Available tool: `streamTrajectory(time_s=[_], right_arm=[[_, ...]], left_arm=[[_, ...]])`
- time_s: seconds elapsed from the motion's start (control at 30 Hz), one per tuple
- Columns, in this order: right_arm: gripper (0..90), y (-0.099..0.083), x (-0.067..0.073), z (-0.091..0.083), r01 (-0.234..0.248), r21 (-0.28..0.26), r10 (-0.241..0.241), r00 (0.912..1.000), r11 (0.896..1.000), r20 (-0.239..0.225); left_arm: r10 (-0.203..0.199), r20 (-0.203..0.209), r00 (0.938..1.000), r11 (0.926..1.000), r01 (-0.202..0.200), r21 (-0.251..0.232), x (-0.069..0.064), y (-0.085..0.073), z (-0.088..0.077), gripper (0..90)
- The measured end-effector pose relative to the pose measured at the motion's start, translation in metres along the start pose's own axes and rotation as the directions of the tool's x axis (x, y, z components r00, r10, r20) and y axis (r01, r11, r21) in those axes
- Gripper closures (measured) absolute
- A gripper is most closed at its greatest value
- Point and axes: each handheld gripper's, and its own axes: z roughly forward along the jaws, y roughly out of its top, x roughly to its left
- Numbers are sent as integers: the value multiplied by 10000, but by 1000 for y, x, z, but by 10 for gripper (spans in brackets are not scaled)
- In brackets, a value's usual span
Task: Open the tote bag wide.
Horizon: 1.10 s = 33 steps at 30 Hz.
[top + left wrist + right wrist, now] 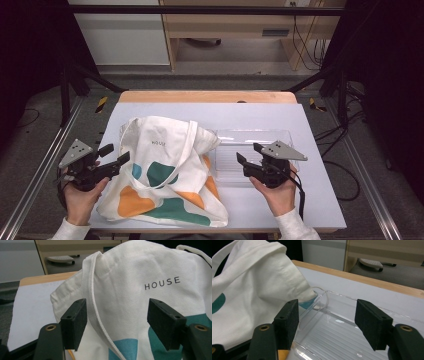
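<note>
A white tote bag with teal and orange shapes and the word HOUSE lies puffed up on the table's middle left. My left gripper hovers at the bag's left edge, open, its jaws pointing at the bag and its strap without touching. To the right, my right gripper is open over a clear plastic tray. In the right gripper view, the tray lies between and beyond the pads, and a corner of the bag overlaps the tray's left rim.
The table has a pale mat top with a wooden strip along its far edge. Black frame posts stand at both sides. Beyond the table are a wooden cabinet and cables on the floor.
</note>
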Motion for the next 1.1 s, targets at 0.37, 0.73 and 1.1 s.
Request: streamTrajectory(time_s=[0.37,0.73,1.1], right_arm=[[393,13,12,12,98,-115,-102,9995,9999,-311],[430,35,35,28,243,-450,-285,9952,9987,-941],[452,37,49,39,388,-346,-435,9881,9986,-1474]], left_arm=[[106,-163,9998,9999,-108,-102,-5,11,14,381],[262,-319,9991,9996,-264,-62,-13,17,33,443],[372,-380,9986,9983,-354,470,-14,5,41,546]])
